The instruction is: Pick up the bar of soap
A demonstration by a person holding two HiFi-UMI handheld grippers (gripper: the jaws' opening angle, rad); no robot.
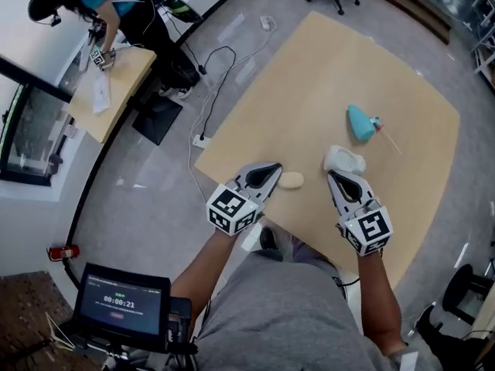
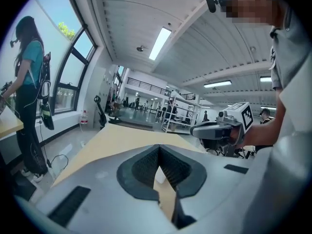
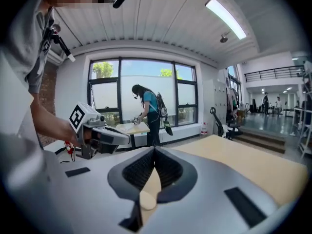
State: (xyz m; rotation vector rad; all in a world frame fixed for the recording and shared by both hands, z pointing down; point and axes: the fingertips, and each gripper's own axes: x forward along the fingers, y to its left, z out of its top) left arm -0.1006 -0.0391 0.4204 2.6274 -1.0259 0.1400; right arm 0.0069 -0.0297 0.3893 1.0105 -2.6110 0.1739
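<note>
Left grey two-jaw gripper (image 1: pixel 275 167): jaws closed, empty.
Right grey two-jaw gripper (image 1: pixel 333 176): jaws closed, empty.
Cream oval bar of soap (image 1: pixel 291 180): on tan wooden table (image 1: pixel 309 76), between both grippers.
Technique: open one gripper, straddle the soap's narrow sides, squeeze gently.

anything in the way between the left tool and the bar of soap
Nothing visible does: the bar of soap lies bare on the table just beyond the left tool's shut tips, with only open tabletop between. The white crumpled thing sits over by the right tool, off that line.
</note>
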